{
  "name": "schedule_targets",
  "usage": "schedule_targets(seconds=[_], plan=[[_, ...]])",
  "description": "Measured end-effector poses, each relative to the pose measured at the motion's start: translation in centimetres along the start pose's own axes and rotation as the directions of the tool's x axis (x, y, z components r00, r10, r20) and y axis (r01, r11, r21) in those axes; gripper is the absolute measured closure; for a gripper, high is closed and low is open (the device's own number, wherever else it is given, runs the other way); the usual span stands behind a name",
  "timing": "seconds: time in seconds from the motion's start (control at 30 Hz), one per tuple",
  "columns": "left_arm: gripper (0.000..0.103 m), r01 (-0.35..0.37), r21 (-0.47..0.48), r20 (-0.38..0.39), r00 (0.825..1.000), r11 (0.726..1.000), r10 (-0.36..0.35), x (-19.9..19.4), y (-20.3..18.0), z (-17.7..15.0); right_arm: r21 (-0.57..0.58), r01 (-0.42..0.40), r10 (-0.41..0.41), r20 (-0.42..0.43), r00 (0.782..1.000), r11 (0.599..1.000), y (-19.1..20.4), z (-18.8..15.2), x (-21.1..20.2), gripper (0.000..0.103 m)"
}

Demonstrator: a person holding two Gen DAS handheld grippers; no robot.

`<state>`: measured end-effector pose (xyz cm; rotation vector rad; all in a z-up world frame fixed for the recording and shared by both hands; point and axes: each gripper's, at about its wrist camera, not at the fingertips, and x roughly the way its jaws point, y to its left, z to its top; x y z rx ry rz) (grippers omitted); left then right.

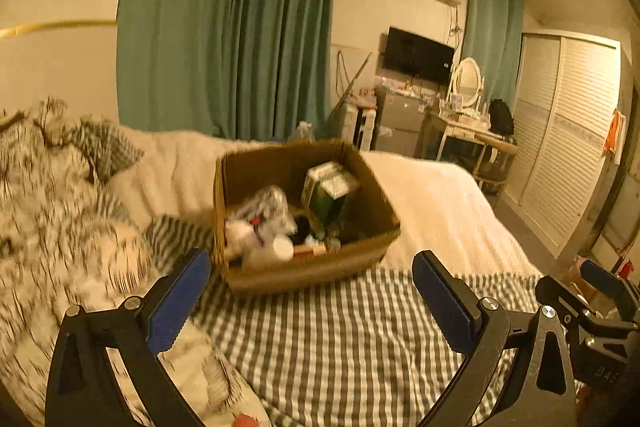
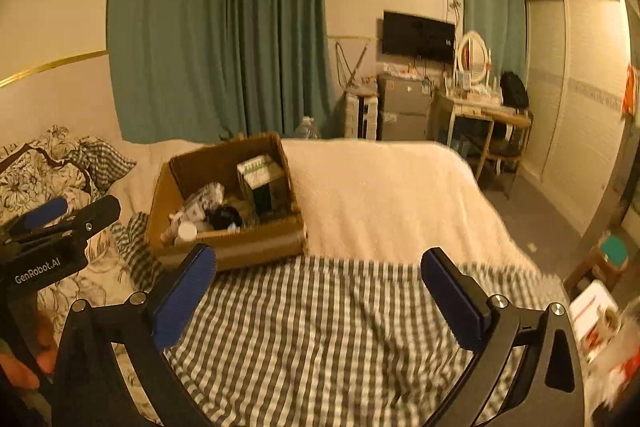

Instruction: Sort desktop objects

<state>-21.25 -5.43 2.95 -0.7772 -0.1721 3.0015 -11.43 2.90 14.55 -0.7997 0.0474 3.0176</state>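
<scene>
An open cardboard box (image 1: 374,199) stands on the bed, holding a green and white carton (image 1: 330,187), a crumpled plastic packet (image 1: 264,209), a white bottle (image 1: 274,251) and dark small items. It also shows in the right wrist view (image 2: 240,247), left of centre. My left gripper (image 1: 311,297) is open and empty, hovering above the checked sheet just in front of the box. My right gripper (image 2: 318,293) is open and empty, above the sheet, to the right of the box. The left gripper appears at the left edge of the right wrist view (image 2: 60,219).
The bed has a grey checked sheet (image 2: 320,327), a cream fleece blanket (image 2: 392,195) and a rumpled floral duvet (image 1: 60,207) at left. Teal curtains hang behind. A dressing table (image 2: 480,107) and wardrobe stand at far right. Boxes and papers (image 2: 596,311) lie on the floor at right.
</scene>
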Motion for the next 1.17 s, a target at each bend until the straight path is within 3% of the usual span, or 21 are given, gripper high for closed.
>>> schedule_targets(seconds=[0.2, 0.57, 0.73, 0.9, 1.0, 1.17], plan=[[0.000, 0.002, 0.056, -0.054, 0.999, 0.998, 0.001, 2.0, -1.2, -2.8, 0.005, 0.008, -0.008, -0.061, 0.998, 1.000, -1.0, -2.5, 2.5, 0.000], [0.000, -0.002, 0.058, -0.111, 0.994, 0.998, 0.008, 5.6, -2.1, -3.7, 0.053, 0.014, -0.009, -0.101, 0.995, 0.998, -2.6, -4.8, 5.9, 0.001], [0.000, 0.059, 0.031, -0.102, 0.993, 0.998, -0.056, 6.3, -1.6, -4.0, 0.070, 0.036, -0.028, -0.115, 0.993, 0.997, -3.4, -5.3, 6.7, 0.000], [0.000, 0.026, 0.071, -0.048, 0.999, 0.997, -0.023, 6.2, -2.1, -4.2, 0.053, 0.050, -0.041, -0.160, 0.986, 0.997, -3.9, -5.9, 7.7, 0.001], [0.000, 0.016, 0.087, -0.066, 0.998, 0.996, -0.010, 6.6, -2.4, -4.2, 0.058, 0.044, -0.031, -0.207, 0.978, 0.997, -4.1, -6.7, 8.8, 0.000], [0.000, 0.046, 0.024, -0.105, 0.994, 0.999, -0.043, 6.8, -1.9, -3.8, 0.078, 0.040, -0.022, -0.220, 0.975, 0.996, -4.0, -7.4, 9.1, 0.000]])
